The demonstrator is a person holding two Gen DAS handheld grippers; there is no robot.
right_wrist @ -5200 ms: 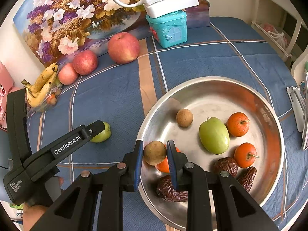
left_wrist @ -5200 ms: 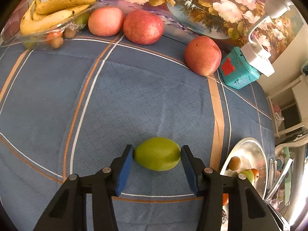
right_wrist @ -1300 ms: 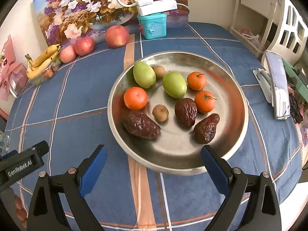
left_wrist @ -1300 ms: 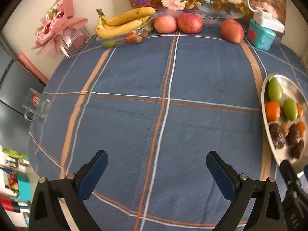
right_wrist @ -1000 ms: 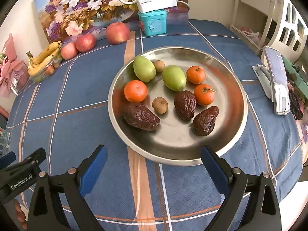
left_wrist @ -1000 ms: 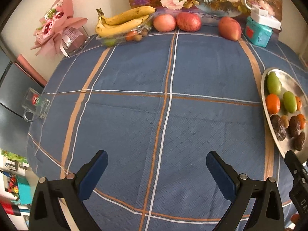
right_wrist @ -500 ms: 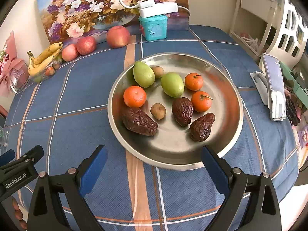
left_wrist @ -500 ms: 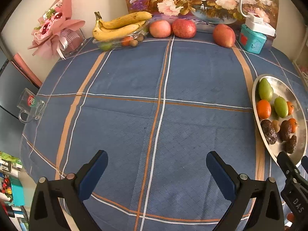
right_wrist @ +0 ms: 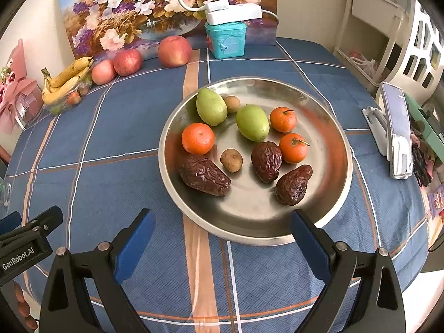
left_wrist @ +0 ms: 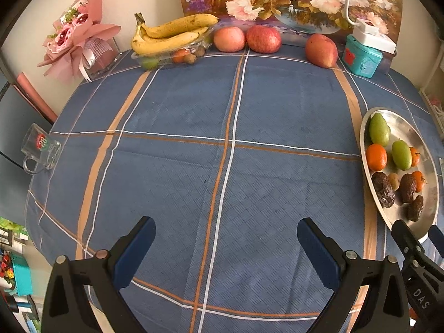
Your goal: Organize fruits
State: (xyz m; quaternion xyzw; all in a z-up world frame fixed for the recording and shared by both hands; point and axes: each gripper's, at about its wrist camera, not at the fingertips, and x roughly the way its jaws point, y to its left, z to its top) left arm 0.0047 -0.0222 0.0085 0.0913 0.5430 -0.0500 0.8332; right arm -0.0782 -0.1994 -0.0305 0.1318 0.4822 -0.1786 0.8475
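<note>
A round metal plate sits on the blue checked tablecloth and also shows at the right in the left wrist view. In it lie two green fruits, three mandarins, three dark dates and two small brown fruits. My right gripper is open and empty, above the cloth just in front of the plate's near rim. My left gripper is open and empty over bare cloth, left of the plate.
At the table's far edge are bananas in a clear tray, three apples, a teal box with a white lamp, and a flower painting. A pink bouquet and a glass mug stand left. A phone stand is right of the plate.
Both grippers have drawn back and up slightly, so more of the table shows. Both stay open and empty. The fruits in the plate have not moved.
</note>
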